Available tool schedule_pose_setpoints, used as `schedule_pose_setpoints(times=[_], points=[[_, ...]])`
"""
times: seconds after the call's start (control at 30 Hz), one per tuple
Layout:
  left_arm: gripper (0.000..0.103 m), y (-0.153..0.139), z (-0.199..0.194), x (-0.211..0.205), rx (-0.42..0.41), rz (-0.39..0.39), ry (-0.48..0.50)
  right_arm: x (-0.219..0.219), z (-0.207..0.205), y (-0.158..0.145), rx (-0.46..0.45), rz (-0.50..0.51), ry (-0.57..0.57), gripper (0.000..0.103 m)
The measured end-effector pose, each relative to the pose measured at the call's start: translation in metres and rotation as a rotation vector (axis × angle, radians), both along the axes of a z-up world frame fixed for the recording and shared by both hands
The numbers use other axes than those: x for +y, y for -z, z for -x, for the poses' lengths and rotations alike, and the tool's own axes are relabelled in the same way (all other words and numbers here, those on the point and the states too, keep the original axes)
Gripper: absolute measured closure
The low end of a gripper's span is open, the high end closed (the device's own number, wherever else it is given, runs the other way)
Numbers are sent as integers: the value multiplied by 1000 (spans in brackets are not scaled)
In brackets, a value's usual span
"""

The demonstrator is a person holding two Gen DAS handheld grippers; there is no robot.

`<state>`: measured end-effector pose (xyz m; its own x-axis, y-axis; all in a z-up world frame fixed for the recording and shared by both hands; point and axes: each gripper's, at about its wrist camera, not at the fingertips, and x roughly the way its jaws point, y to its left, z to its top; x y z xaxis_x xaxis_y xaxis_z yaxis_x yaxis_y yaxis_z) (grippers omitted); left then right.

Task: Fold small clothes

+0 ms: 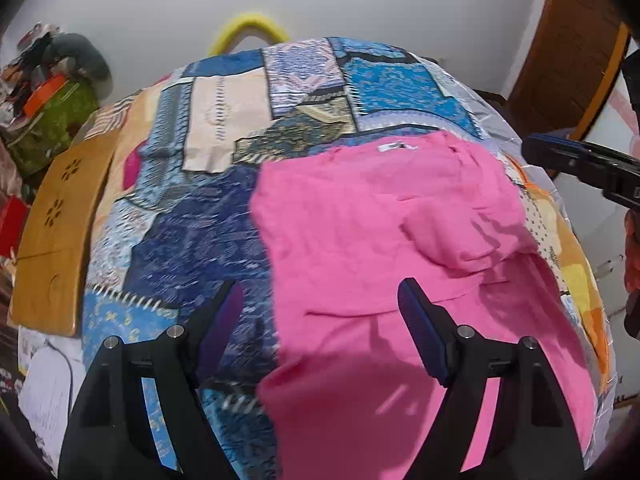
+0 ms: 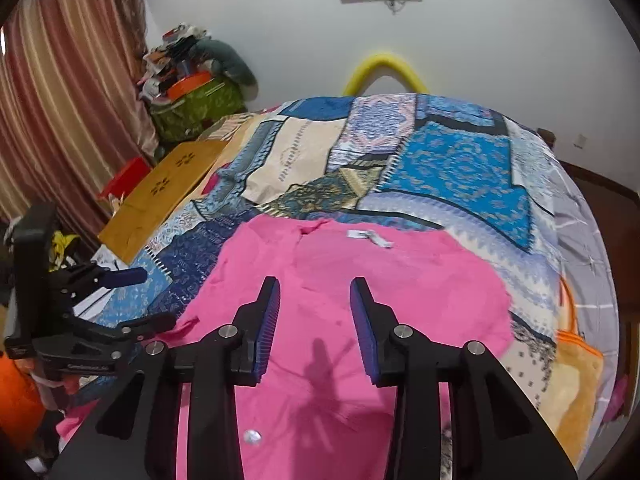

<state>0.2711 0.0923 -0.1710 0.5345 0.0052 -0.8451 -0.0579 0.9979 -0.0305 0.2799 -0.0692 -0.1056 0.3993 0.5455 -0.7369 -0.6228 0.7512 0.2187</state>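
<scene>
Pink cotton garment (image 2: 360, 280) lies flat on my patchwork bedspread (image 2: 440, 160), collar label far; right gripper (image 2: 314, 292) hovers nearer (both grippers empty, fingers apart), left gripper (image 1: 320, 296) over its edge

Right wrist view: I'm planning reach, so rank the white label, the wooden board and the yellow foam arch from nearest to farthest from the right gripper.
1. white label, straight ahead of the right gripper, at the pink garment's far edge.
2. wooden board, far left, beside the patchwork bedspread.
3. yellow foam arch, beyond the bed, against the wall.
</scene>
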Motion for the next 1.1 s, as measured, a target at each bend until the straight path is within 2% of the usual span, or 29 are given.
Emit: schedule_pose_setpoints(times=[0.2,0.37,0.6,0.67,0.7,0.8,0.83,0.87,0.93,1.1], points=[[24,12,-34,-23,37,20,50,-40,-1,8,30,26,36,65],[24,27,-68,-39,76,44,89,-66,0,41,91,100,53,65],[25,52,-93,-65,135,89,161,-91,1,87,214,100,87,65],[38,59,-96,-70,149,102,167,-92,4,96,232,100,80,65],[38,60,-98,-72,152,108,167,-91,6,99,236,102,74,65],[51,57,-96,-77,124,99,181,-86,10,105,242,111,51,65],[61,54,-95,-80,117,96,190,-84,11,107,239,114,45,65],[77,52,-94,-80,113,100,196,-83,12,110,235,117,43,65],[92,45,-93,-80,109,92,190,-80,11,113,225,118,42,64],[92,25,-86,-61,61,133,120,-82,7,116,232,94,61,65]])
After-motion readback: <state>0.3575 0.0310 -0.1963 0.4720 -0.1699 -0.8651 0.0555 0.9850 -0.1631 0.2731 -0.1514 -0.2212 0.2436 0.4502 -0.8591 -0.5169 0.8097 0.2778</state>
